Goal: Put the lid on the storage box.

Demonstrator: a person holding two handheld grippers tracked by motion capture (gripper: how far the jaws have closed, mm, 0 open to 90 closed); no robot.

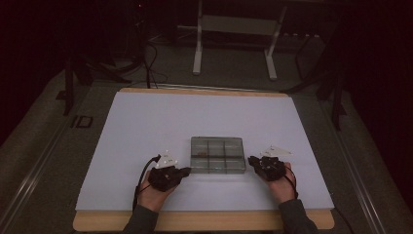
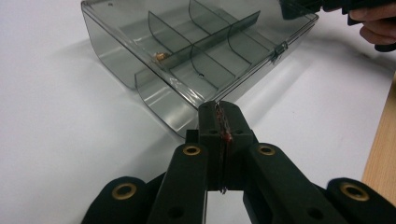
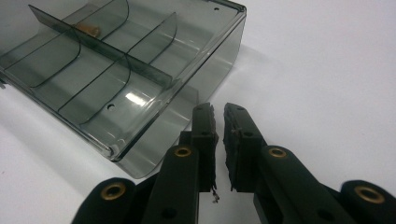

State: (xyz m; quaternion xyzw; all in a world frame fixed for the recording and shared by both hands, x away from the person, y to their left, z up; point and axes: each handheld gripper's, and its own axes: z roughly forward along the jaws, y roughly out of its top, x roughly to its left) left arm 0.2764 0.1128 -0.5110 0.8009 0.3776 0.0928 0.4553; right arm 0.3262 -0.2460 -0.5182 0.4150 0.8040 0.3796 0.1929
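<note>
A clear grey compartment box (image 1: 216, 154) lies lidless on the white sheet, between my two grippers. One small brown item (image 2: 159, 56) rests in a compartment, also seen as a brown item (image 3: 88, 29). My left gripper (image 1: 186, 170) is at the box's near left corner, its jaws pressed together with nothing in them. In the left gripper view, the left gripper (image 2: 220, 106) points at the box (image 2: 201, 46) corner. My right gripper (image 1: 251, 160) sits just off the box's right side. In its own view, the right gripper (image 3: 217, 108) shows only a thin slit between its pads, beside the box (image 3: 116, 60) wall.
The white sheet (image 1: 146, 122) covers a wooden tabletop whose edge (image 1: 204, 220) runs along the front. A white metal stand (image 1: 234, 29) and cables (image 1: 146, 58) lie on the dark floor beyond the table. Bare sheet stretches behind and to both sides of the box.
</note>
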